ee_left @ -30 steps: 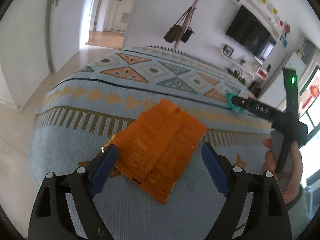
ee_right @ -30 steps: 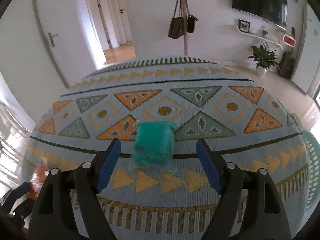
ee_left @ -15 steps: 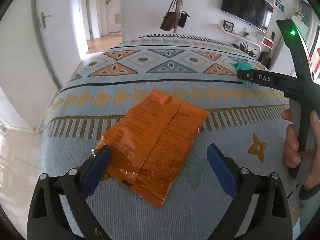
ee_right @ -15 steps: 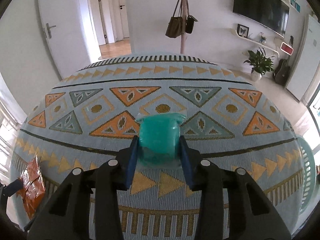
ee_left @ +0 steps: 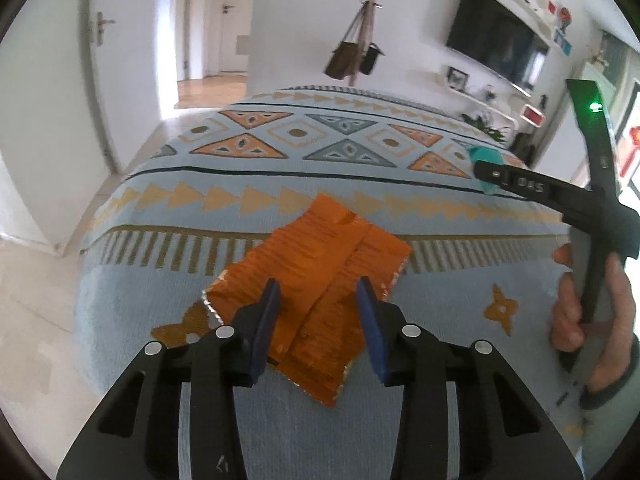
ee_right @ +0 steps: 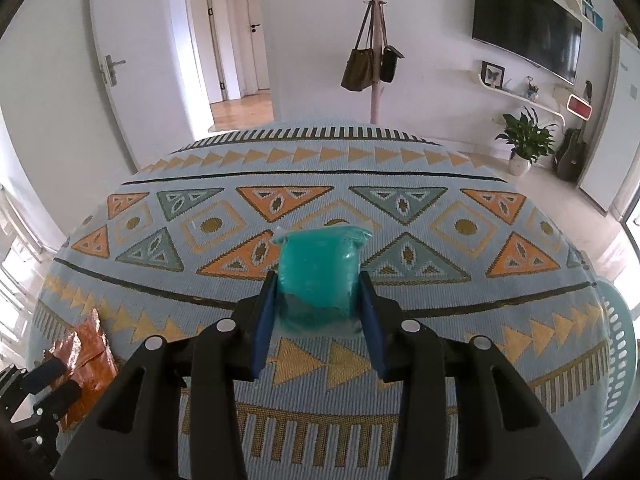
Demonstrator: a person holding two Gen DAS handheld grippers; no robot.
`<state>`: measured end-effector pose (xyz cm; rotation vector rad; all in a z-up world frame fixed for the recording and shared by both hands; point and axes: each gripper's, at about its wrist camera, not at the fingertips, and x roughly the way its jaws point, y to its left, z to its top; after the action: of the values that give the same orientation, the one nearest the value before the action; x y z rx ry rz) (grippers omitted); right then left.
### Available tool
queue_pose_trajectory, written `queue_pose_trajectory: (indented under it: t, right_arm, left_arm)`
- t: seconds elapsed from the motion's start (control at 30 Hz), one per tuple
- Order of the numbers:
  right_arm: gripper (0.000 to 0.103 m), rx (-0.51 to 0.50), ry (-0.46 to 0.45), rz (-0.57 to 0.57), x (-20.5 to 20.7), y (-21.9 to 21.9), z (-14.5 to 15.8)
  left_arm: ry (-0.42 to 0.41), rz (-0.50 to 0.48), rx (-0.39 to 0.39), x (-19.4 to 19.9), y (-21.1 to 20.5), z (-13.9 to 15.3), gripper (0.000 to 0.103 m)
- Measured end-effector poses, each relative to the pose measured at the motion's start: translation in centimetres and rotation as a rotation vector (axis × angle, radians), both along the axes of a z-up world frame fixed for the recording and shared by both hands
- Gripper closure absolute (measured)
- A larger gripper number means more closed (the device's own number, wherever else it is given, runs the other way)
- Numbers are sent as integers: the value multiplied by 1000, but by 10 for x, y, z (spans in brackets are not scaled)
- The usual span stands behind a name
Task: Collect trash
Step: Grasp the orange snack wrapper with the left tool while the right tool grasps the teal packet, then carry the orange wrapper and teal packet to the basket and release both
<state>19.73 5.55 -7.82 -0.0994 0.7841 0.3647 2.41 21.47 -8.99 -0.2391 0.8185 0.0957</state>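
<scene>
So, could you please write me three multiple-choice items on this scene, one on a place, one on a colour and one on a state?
1. Where does the orange wrapper lie?
A. on the patterned rug
B. in a basket
C. on a shelf

2. What colour is the packet at the right gripper?
A. red
B. teal
C. white

3. How does the left gripper stand?
A. wide open, off the rug
B. closed in on the wrapper
C. holding a bottle

Key: 1 A, it lies flat on the rug; 2 B, the plastic is teal; 3 B, both pads press the wrapper.

Both wrist views look low and close across the patterned rug [ee_left: 280, 184] toward the television wall [ee_right: 436, 40]; each catches the other's gripper at its edge.
</scene>
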Motion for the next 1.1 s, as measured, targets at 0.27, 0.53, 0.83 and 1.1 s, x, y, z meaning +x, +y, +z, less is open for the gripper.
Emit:
queue_pose_trajectory:
  t: [0.27,0.53,0.83,1.1]
  right_arm:
    - [67,25,1,-10,0,-7,2]
    - [67,42,7,-11,1,-12,3]
    - [67,60,-9,-3,-3,-14,5]
    - [67,124,-41,-3,-9,-26,14]
  left_arm:
    - [132,-102,31,5,-6,0,23]
    - [149,-85,125,8,-11,0,60]
    - [104,-93,44,4,-13,5,86]
    - [9,-96,-10,0,-21,29,90]
